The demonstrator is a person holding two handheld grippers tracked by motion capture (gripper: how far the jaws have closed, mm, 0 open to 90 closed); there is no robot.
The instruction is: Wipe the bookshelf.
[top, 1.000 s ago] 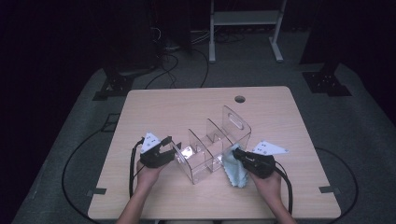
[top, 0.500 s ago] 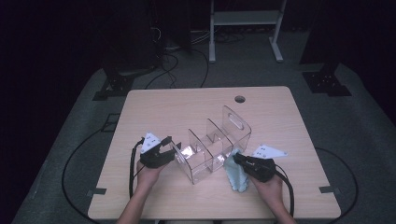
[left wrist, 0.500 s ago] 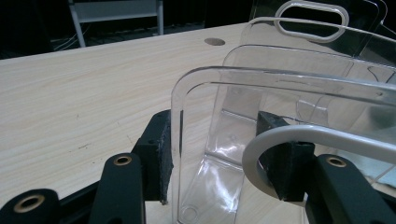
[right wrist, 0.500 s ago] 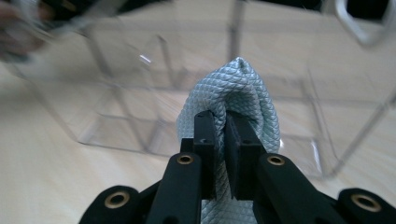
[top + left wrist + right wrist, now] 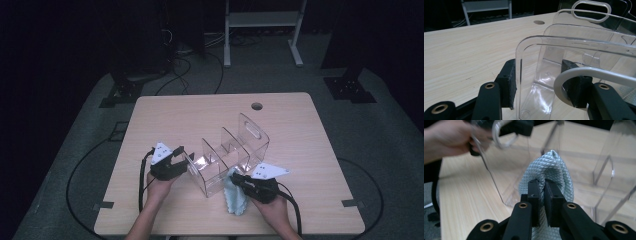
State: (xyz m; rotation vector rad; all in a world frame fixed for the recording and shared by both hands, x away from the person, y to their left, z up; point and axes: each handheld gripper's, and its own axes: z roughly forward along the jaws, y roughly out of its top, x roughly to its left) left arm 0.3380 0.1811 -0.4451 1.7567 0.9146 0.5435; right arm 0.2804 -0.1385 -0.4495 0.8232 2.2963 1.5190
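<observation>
A clear plastic organizer [image 5: 231,157] with upright dividers and rounded corners stands near the middle of the pale wood-grain counter [image 5: 200,115], running from about seven o'clock toward one o'clock, its far end wall pierced by an oval handle slot. The left gripper [image 5: 181,159], at nine o'clock of the organizer, has its jaws clamped on the near end wall: in the left gripper view one rough black foam pad [image 5: 508,83] presses the outside of the glossy transparent wall [image 5: 531,75] and the other sits inside it, with a curved white cable looping across in front. At five o'clock of the organizer, the right gripper [image 5: 239,181] holds a light blue cloth [image 5: 236,197] that droops onto the counter just beside the organizer's corner. In the right gripper view the jaws are pinched together on this cloth [image 5: 549,175], whose quilted, diamond-patterned weave bulges in a soft rounded fold above the pads, right against the clear wall. A round hole [image 5: 257,106] sits in the counter at twelve o'clock.
</observation>
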